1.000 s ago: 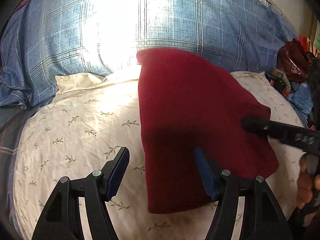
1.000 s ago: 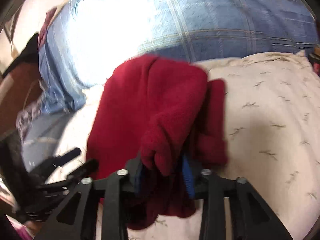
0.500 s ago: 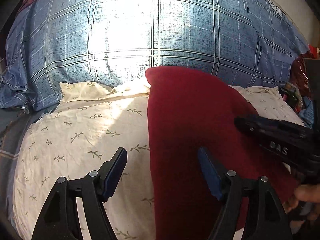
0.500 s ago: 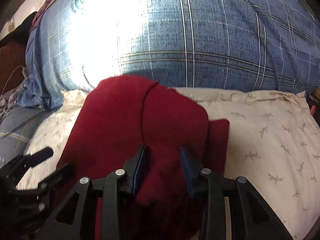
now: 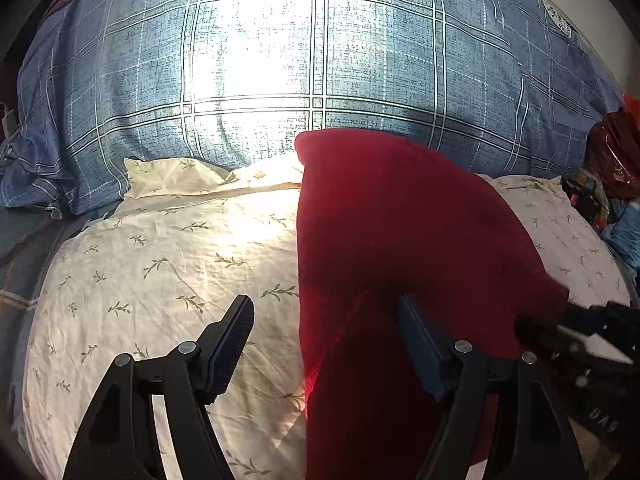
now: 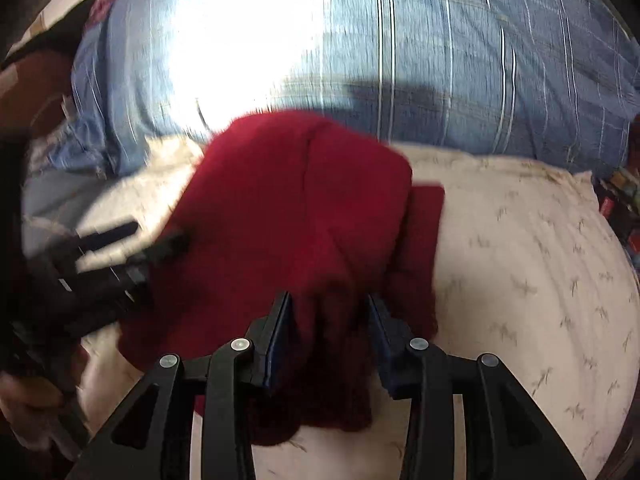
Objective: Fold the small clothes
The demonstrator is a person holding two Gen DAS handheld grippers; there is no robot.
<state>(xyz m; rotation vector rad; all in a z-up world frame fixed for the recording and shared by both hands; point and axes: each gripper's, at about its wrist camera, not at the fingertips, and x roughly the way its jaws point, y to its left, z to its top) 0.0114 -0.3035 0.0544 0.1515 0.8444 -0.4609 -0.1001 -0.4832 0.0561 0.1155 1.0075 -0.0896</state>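
Our left tongs point(image 5: 324, 332) wide over the red garment point(image 5: 400, 240), right tongs point(image 6: 328, 320) gripping its bunched fold, cream pillow point(image 5: 160, 264) beneath.

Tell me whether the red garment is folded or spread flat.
Folded: the red garment shows one layer lapped over another, whose edge sticks out on the cream floral pillow.

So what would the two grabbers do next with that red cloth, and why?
Probably the right gripper lays its bunched fold down flat on the red garment, since cloth sits bunched between its fingers. The left gripper is open, its inner finger over the garment's edge on the floral pillow.
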